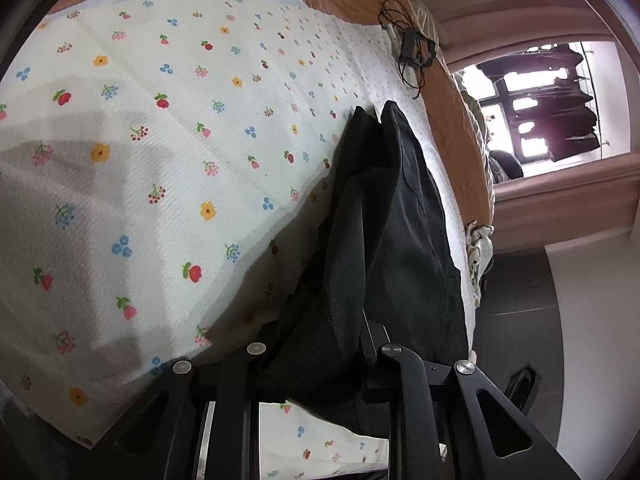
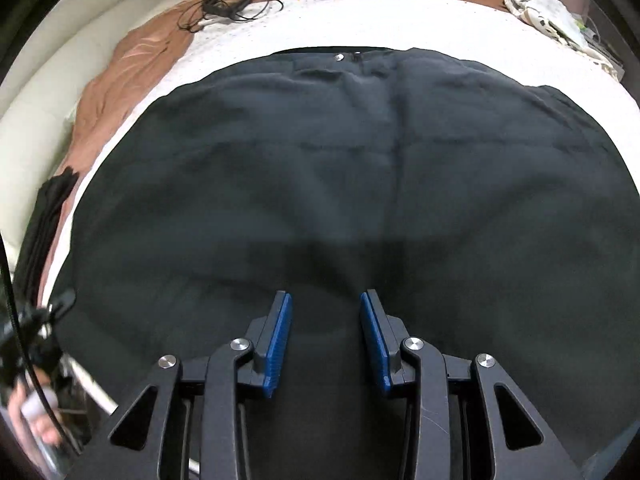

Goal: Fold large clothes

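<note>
Right gripper (image 2: pixel 325 340) jaws apart over the flat dark trousers (image 2: pixel 340 184) on the bed (image 2: pixel 440 24), nothing between, left gripper (image 1: pixel 316 354) pinching a raised fold of them

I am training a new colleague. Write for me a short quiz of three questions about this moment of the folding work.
1. True or false: the right gripper is clamped on the dark garment.
2. What does the left gripper hold? A) a black cable, B) dark cloth, C) nothing.
3. Fill in: the metal button sits at the garment's ___ edge in the right wrist view.

Key: 1. False; its blue pads stand apart above the cloth. 2. B. 3. Far (top).
</note>
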Demonstrator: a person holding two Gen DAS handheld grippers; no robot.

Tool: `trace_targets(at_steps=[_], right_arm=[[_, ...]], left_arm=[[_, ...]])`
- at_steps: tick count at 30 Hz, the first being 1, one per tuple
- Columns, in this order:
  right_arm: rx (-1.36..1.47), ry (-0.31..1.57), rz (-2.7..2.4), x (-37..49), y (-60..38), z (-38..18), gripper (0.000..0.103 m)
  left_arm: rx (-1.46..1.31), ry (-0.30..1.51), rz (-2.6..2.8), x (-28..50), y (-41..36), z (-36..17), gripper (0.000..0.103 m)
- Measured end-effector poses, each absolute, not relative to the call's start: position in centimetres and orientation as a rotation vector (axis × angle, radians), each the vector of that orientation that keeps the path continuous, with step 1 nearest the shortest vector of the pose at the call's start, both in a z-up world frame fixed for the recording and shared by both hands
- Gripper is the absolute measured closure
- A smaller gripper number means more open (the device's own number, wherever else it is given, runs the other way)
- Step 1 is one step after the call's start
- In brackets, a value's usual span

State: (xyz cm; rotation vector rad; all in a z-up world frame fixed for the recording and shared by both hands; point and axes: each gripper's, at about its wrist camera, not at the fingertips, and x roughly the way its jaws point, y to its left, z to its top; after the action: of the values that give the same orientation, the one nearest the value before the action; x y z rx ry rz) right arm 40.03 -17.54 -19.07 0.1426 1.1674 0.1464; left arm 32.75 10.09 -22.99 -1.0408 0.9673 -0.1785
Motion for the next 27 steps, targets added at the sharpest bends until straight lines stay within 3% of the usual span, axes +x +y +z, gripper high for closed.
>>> trace_targets(at_steps=[14,27], right_arm=[[0.399,1.032,0.217,31.6,-21.1,-19.7,0.069],[0.513,0.872,0.226,27.4,-28.8,-15.6,0.068]], left_arm=[[-0.923,0.847,-0.295,33.8,6.7,-13.7,0.089],[-0.763,0.790,-0.519,37.2,-5.0,-2.9,0.089]])
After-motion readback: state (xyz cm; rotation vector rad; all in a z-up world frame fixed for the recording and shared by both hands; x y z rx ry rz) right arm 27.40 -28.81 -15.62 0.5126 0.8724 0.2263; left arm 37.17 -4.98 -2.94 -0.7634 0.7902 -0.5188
